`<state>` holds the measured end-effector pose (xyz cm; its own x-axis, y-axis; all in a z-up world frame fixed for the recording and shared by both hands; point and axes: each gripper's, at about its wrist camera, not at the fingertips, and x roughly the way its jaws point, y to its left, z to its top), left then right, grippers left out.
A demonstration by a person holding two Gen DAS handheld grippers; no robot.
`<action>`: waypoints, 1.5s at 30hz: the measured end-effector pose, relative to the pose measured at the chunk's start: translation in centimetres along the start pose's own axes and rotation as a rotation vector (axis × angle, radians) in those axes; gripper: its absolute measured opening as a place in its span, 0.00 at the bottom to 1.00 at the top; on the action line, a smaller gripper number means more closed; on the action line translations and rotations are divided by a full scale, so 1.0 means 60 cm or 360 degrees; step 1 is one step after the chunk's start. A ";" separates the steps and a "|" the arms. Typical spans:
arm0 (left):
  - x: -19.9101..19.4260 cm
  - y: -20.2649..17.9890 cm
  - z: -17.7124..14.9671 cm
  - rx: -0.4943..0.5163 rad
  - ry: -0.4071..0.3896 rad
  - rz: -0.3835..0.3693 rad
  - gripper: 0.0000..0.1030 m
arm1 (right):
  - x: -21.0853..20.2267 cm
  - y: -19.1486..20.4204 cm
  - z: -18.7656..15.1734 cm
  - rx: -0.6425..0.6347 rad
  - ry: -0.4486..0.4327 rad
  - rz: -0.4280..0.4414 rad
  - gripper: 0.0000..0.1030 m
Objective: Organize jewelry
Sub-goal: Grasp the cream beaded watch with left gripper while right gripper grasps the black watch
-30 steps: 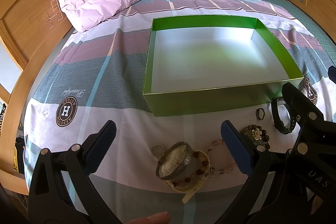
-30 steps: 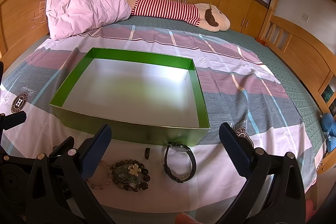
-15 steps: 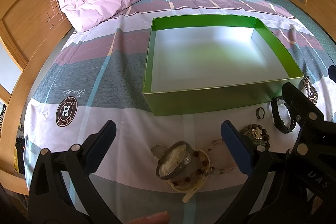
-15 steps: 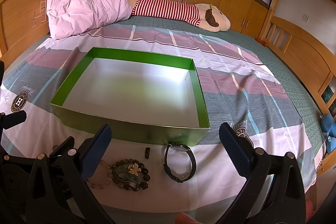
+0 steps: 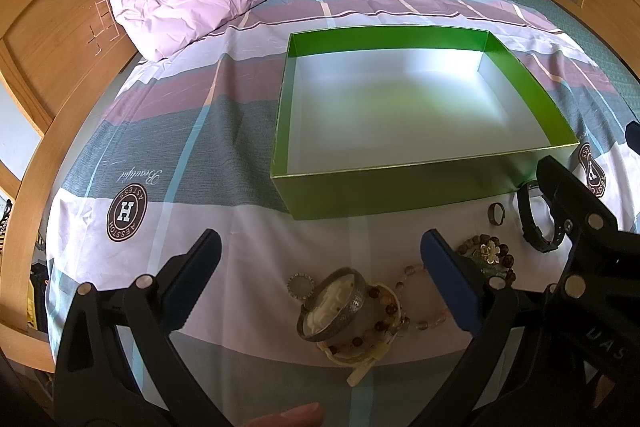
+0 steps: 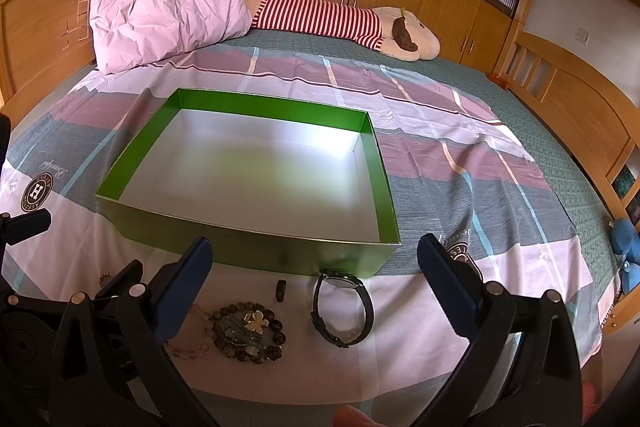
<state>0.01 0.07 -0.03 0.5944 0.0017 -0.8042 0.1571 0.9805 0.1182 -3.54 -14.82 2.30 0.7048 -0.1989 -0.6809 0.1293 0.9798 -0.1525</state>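
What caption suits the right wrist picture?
Open right tongs above a black watch beside an empty green box.

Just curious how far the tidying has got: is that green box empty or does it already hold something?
Empty. The green box shows only its bare silvery floor in both views; the watch and bead bracelets lie outside on the bedsheet.

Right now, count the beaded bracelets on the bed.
3: a dark one beside the watch, a pale one left of it, a brown one under the bangle. More may be hidden.
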 end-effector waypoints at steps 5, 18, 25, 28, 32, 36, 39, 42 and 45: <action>0.000 -0.001 0.000 0.0001 0.0001 0.0003 0.98 | -0.001 -0.004 0.002 -0.0002 0.0000 0.0001 0.99; 0.001 0.000 0.000 0.0002 0.0007 0.0004 0.98 | 0.000 0.004 -0.003 -0.0012 -0.0003 -0.0012 0.99; 0.042 0.045 -0.002 -0.0048 0.0174 0.0006 0.98 | 0.028 -0.088 0.015 0.0137 0.0107 -0.0057 0.99; 0.051 0.075 -0.003 -0.0102 0.0254 -0.0062 0.97 | 0.060 -0.114 -0.001 0.0187 0.0275 0.0049 0.82; 0.062 0.095 -0.010 -0.0138 0.0380 -0.0216 0.86 | 0.098 -0.106 -0.034 0.0181 0.0491 0.0183 0.46; 0.079 0.096 -0.025 -0.0126 0.0484 -0.0289 0.76 | 0.125 -0.099 -0.051 0.0206 0.0631 0.0197 0.41; 0.080 0.102 -0.029 -0.0142 0.0494 -0.0328 0.74 | 0.130 -0.096 -0.055 0.0184 0.0662 0.0177 0.41; 0.076 0.122 -0.031 -0.0189 0.0523 -0.0458 0.69 | 0.131 -0.099 -0.057 0.0194 0.0662 0.0203 0.41; 0.059 0.139 -0.034 -0.0217 0.0511 -0.0639 0.71 | 0.130 -0.108 -0.055 0.0222 0.0644 0.0193 0.41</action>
<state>1.82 8.68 -3.06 0.2339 -0.3398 -0.9110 0.2058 0.9330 -0.2952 -1.18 -22.80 -4.40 0.3946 -0.0470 -0.9176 0.1752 0.9842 0.0249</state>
